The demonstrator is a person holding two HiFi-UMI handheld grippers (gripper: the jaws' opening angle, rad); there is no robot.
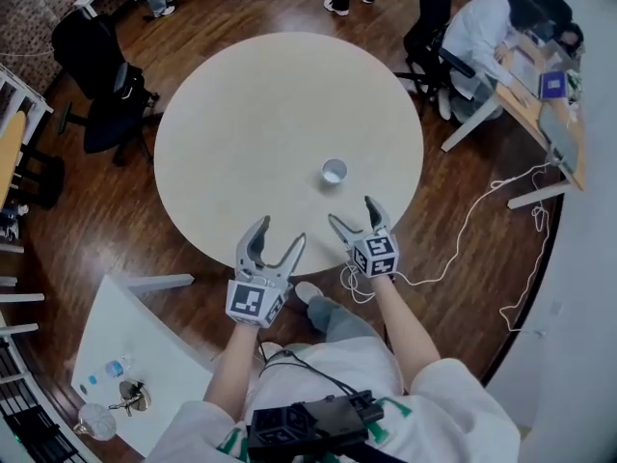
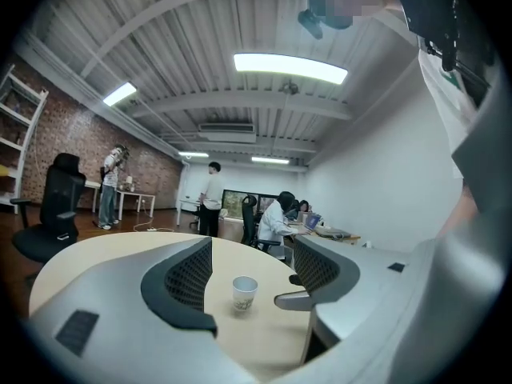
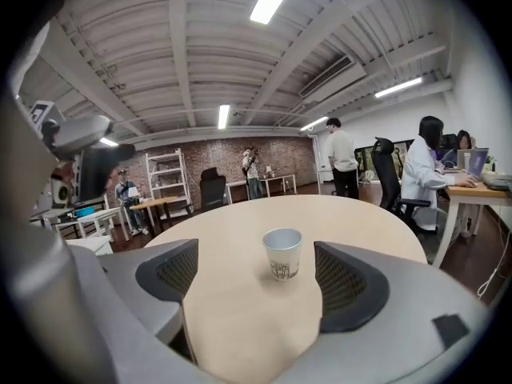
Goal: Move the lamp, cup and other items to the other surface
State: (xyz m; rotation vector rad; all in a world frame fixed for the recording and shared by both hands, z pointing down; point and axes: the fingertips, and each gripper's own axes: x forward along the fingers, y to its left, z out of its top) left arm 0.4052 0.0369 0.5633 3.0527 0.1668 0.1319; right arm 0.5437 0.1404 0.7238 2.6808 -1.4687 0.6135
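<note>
1 cup [image 1: 334,171] stands upright, mouth up, on the round table [image 1: 241,104], on its near-right part and well inside the rim. It is the only loose thing that shows on that table, and no lamp shows on it.

Both tools hang at the round table's near rim. The right gripper [image 1: 352,212] has its jaws wide apart with nothing between the pads. In the right gripper view the cup [image 3: 282,254] sits straight ahead, framed in the gap but apart from both pads. The left gripper [image 1: 280,233] is likewise spread and empty. It sees the cup [image 2: 244,292] farther off and to its right.

So the right hand is the nearer 1. The cup lies ahead of it toward the table's middle, with its long axis vertical. A level approach along the tabletop should suit, with 1 jaw passing each side of the wall.

The likely drop-off is 1 white table [image 1: 145,340], off the round table's near-left rim. It carries 3 small things: a bottle [image 1: 114,367], a dark metal bit [image 1: 130,394] and a pale round object [image 1: 96,420].
</note>
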